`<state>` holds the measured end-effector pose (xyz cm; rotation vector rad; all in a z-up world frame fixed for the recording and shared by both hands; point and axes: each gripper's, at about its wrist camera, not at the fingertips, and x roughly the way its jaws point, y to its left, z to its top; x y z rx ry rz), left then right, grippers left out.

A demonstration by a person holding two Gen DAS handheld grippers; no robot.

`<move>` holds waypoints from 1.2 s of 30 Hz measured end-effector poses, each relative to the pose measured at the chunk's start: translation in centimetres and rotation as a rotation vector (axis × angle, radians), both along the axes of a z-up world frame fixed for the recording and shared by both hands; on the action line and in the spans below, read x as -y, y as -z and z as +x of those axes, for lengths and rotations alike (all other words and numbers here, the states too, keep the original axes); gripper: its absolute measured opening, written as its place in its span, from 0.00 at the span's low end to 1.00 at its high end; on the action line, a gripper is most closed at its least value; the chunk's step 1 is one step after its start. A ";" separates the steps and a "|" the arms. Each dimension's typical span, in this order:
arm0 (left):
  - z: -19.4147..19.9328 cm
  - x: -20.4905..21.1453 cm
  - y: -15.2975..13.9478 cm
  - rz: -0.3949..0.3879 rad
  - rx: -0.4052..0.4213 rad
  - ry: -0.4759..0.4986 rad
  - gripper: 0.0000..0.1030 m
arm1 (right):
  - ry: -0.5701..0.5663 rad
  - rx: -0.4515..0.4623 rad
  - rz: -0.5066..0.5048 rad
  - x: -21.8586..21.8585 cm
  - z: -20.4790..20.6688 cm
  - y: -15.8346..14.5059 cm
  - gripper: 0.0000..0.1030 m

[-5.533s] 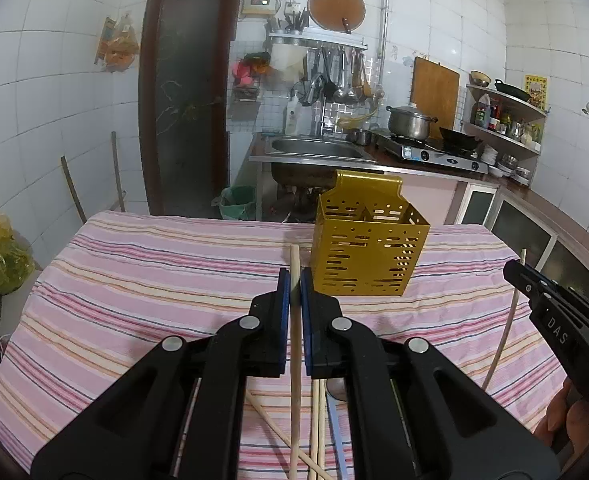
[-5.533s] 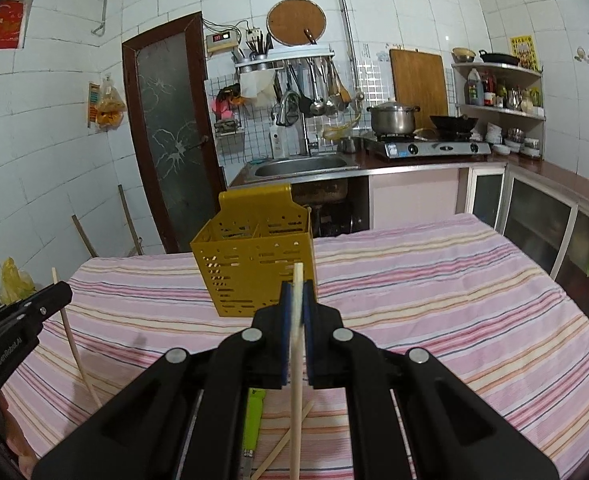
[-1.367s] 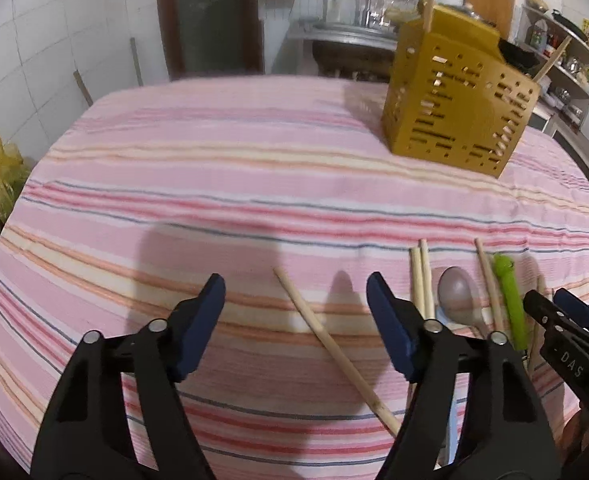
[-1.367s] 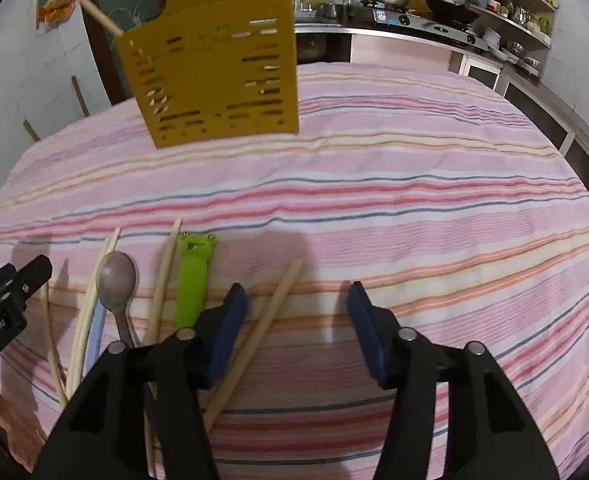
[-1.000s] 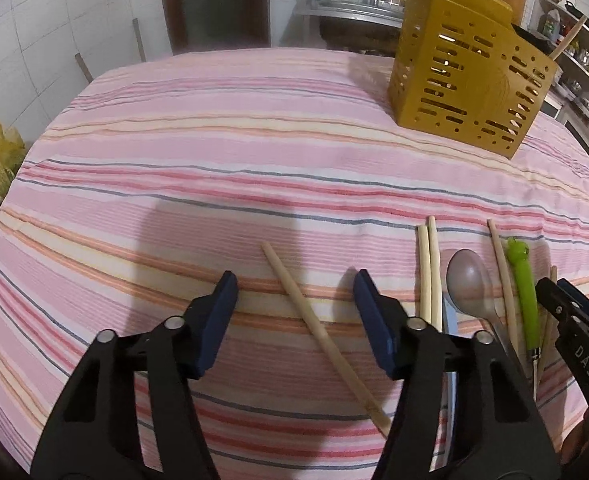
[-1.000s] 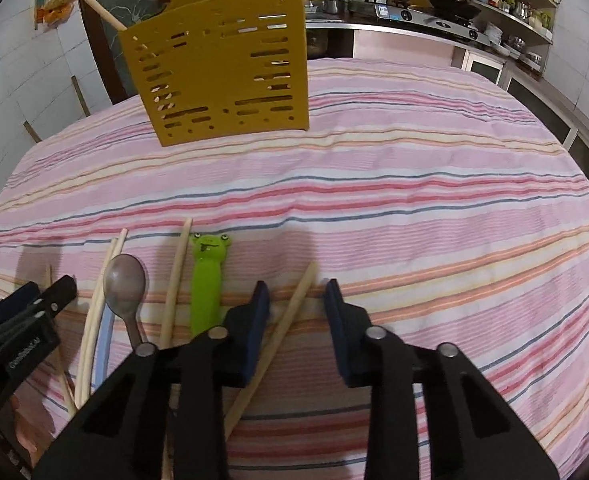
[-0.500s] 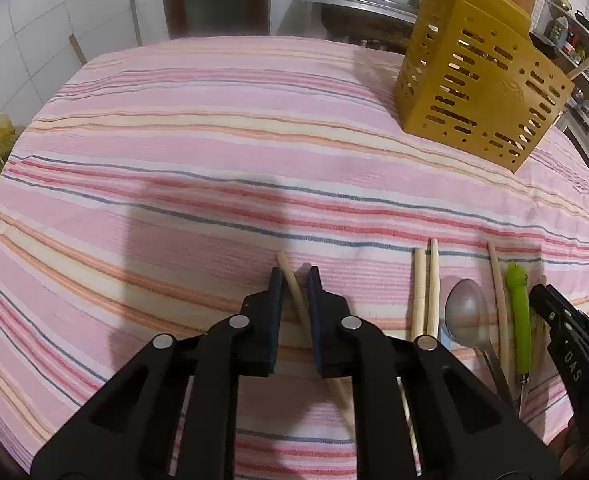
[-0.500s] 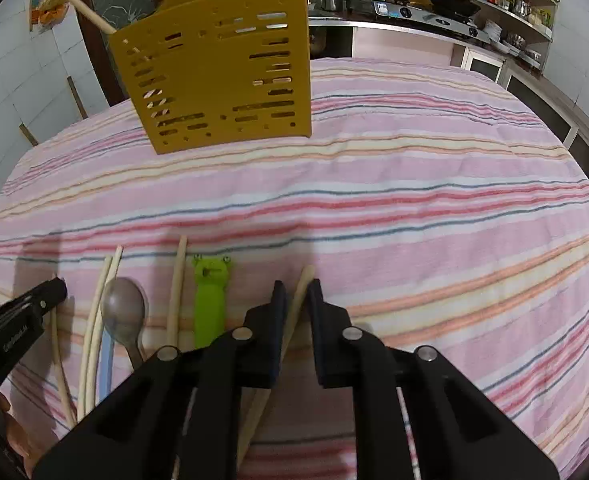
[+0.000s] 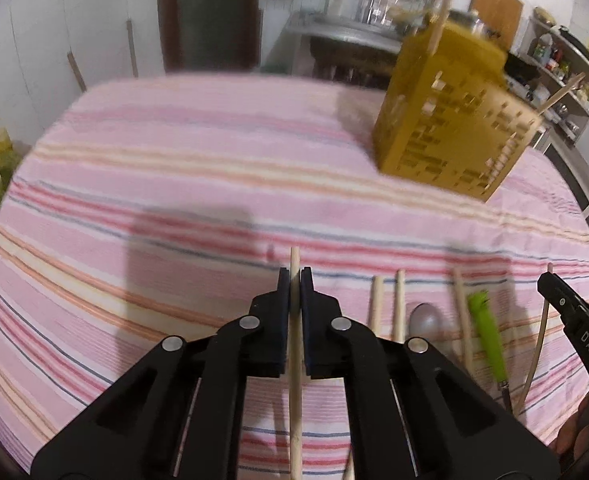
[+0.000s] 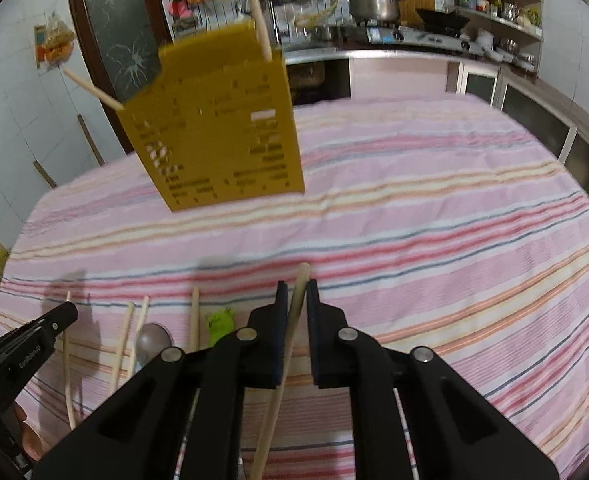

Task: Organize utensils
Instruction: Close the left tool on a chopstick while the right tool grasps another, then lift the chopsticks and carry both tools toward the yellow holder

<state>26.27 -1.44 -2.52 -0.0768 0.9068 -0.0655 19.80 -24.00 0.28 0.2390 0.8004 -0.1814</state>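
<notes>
Two wooden chopsticks stand in the perforated yellow plastic utensil caddy (image 10: 222,128); left tongs (image 9: 293,280) and right tongs (image 10: 296,292) each clamp one more chopstick short of it, spoon (image 9: 424,318) and others remaining.

On the desk (image 10: 434,208): utensil holder (image 10: 218,128) at the far side, two chopsticks (image 10: 259,16) inside. Nearer, in a row: loose chopsticks (image 10: 128,340), spoon (image 10: 152,340), frog-topped utensil (image 10: 219,322). Behind the desk, a kitchen counter (image 10: 394,46).
</notes>
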 end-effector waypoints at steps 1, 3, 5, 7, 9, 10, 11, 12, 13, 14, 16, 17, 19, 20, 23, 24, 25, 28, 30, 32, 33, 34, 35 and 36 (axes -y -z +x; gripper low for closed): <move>-0.4 0.2 -0.9 0.002 0.031 0.007 0.04 | 0.002 0.013 -0.002 0.1 -0.2 -0.4 0.09; -1.0 0.5 -2.0 0.005 0.073 0.017 0.04 | 0.004 0.049 0.001 0.4 -0.6 -1.4 0.07; -1.9 0.8 -3.4 0.019 0.134 0.024 0.04 | 0.005 0.082 -0.010 0.6 -1.1 -2.3 0.06; -2.8 1.3 -4.8 0.025 0.189 0.037 0.04 | 0.003 0.124 -0.039 0.5 -1.7 -3.3 0.06; -3.5 1.5 -5.8 0.019 0.225 0.051 0.04 | -0.002 0.155 -0.058 0.5 -2.2 -4.1 0.06; -3.9 1.7 -6.3 0.017 0.244 0.060 0.04 | -0.005 0.164 -0.061 0.5 -2.4 -4.3 0.06; -4.2 1.8 -6.7 0.016 0.258 0.066 0.04 | -0.007 0.171 -0.062 0.5 -2.5 -4.5 0.06; -4.7 2.0 -7.2 0.018 0.277 0.070 0.04 | -0.009 0.181 -0.061 0.6 -2.7 -4.7 0.06; -5.0 2.0 -7.5 0.020 0.293 0.073 0.04 | -0.010 0.189 -0.062 0.6 -2.9 -4.8 0.06; -5.4 2.2 -7.9 0.023 0.312 0.076 0.04 | -0.011 0.198 -0.062 0.6 -3.2 -4.9 0.06; -6.1 2.3 -8.5 0.030 0.334 0.083 0.04 | -0.016 0.217 -0.067 0.5 -3.6 -5.3 0.06; -6.4 2.6 -8.7 0.032 0.344 0.086 0.04 | -0.020 0.226 -0.067 0.5 -3.9 -5.5 0.06; -6.9 2.6 -9.1 0.031 0.360 0.089 0.04 | -0.023 0.242 -0.070 0.5 -4.2 -5.8 0.06; -7.0 2.6 -9.2 0.030 0.364 0.090 0.04 | -0.026 0.248 -0.072 0.4 -4.4 -5.9 0.06; -7.3 2.3 -9.5 0.022 0.373 0.089 0.04 | -0.033 0.267 -0.077 0.2 -4.9 -6.3 0.06; -7.4 2.2 -9.5 0.022 0.376 0.088 0.04 | -0.034 0.276 -0.080 0.2 -5.2 -6.5 0.06; -7.5 2.2 -9.5 0.022 0.382 0.086 0.04 | -0.036 0.282 -0.082 0.2 -5.4 -6.7 0.06; -7.8 1.8 -9.7 0.020 0.397 0.088 0.04 | -0.039 0.306 -0.093 0.0 -6.0 -7.1 0.06; -8.0 1.7 -9.9 0.022 0.405 0.094 0.04 | -0.040 0.317 -0.096 0.0 -6.2 -7.3 0.06; -8.3 1.5 -10.1 0.019 0.419 0.098 0.04 | -0.042 0.325 -0.094 0.1 -6.4 -7.5 0.06; -8.3 1.5 -10.2 0.016 0.422 0.098 0.04 | -0.043 0.332 -0.092 0.2 -6.5 -7.6 0.06; -8.4 1.3 -10.4 0.009 0.427 0.097 0.04 | -0.043 0.338 -0.090 0.3 -6.6 -7.6 0.06; -8.5 1.2 -10.5 0.005 0.432 0.096 0.04 | -0.043 0.341 -0.090 0.3 -6.7 -7.7 0.06; -8.5 1.1 -10.6 0.002 0.436 0.096 0.04 | -0.043 0.347 -0.089 0.4 -6.7 -7.7 0.06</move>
